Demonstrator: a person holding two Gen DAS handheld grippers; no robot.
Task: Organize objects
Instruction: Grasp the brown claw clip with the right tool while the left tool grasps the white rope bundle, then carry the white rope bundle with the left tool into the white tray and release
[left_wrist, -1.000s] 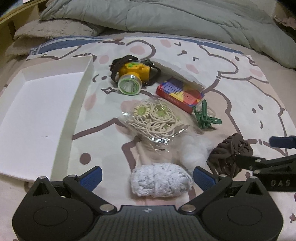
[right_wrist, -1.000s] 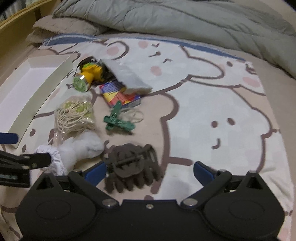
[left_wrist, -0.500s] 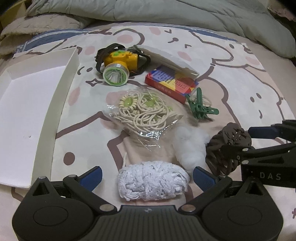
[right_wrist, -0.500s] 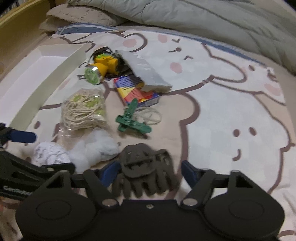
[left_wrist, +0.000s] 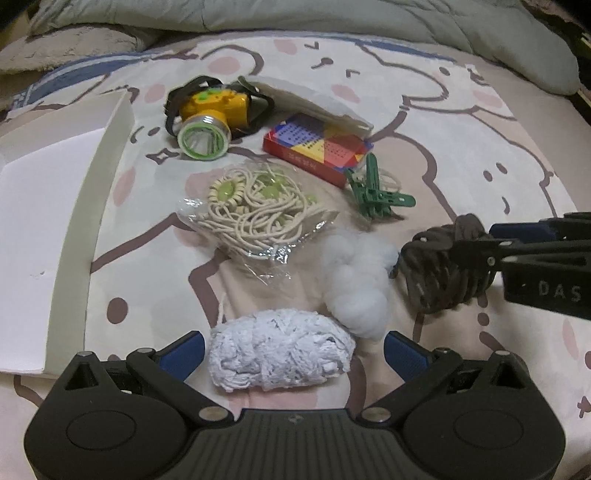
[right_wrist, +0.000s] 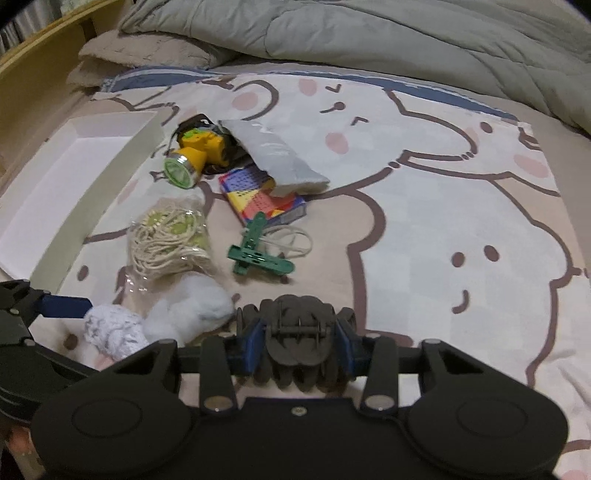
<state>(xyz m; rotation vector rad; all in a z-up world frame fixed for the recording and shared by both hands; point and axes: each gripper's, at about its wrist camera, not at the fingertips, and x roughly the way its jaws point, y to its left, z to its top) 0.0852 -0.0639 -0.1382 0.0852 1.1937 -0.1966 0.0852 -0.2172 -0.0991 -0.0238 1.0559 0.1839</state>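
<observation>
On the bed, our right claw (right_wrist: 300, 341) is closing on the brown hair clip (right_wrist: 295, 332), while our left claw (left_wrist: 293, 354) stands open around the white scrunchie (left_wrist: 280, 354).

We see a bed (right_wrist: 424, 206) under a cartoon-bear sheet, a grey quilt (right_wrist: 369, 33) bunched at its far end. On the sheet lie a white tray (left_wrist: 55, 221), a yellow headlamp (left_wrist: 207, 114), a colourful box (left_wrist: 317, 149), green clothespins (left_wrist: 376, 192), bagged cord (left_wrist: 255, 218), a cotton wad (left_wrist: 358, 280), a white yarn bundle (left_wrist: 277, 354) and a brown claw clip (left_wrist: 439, 269).
</observation>
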